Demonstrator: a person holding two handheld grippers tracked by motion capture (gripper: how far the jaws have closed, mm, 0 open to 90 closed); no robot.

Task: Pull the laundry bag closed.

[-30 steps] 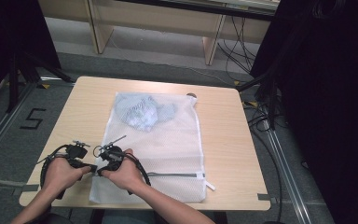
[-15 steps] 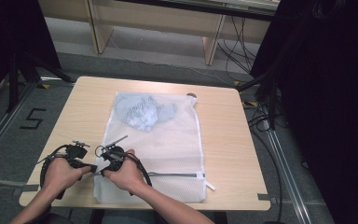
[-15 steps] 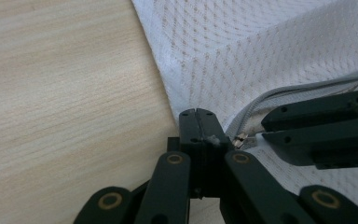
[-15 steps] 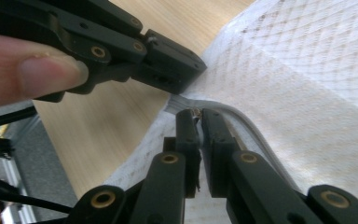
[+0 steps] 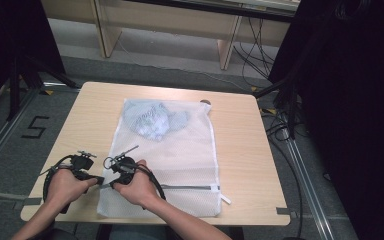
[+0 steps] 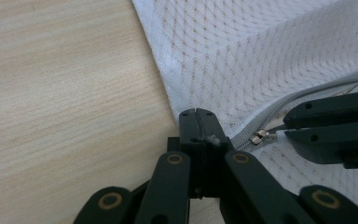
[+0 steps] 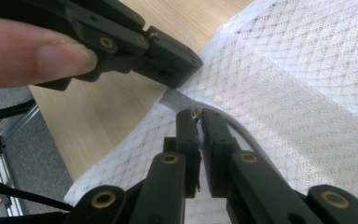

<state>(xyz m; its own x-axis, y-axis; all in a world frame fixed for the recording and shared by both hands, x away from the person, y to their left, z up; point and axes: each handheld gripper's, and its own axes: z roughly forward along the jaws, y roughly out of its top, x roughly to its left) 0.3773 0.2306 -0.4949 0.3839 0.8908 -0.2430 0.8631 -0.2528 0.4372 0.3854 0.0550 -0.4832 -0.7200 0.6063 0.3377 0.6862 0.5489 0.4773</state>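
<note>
Right claw (image 7: 196,116): jaws pressed together on the zipper pull (image 7: 197,113) of the white mesh laundry bag (image 5: 180,150), the small metal tab caught between the tips; they have just been closing onto it.

Left claw (image 6: 196,114): jaws pressed together at the bag's edge, pinching the mesh and the end of the grey zipper tape (image 6: 279,109) (tips sit right at the hem, so how much fabric is caught I cannot tell).

The two claws stand just beside each other, tips nearly touching, at the bag's near left corner.

The bag lies flat on the wooden surface (image 5: 80,125), zipper (image 5: 190,187) running along its near end. A pale blue garment (image 5: 152,119) is bunched inside at the far end, well apart from both claws.
</note>
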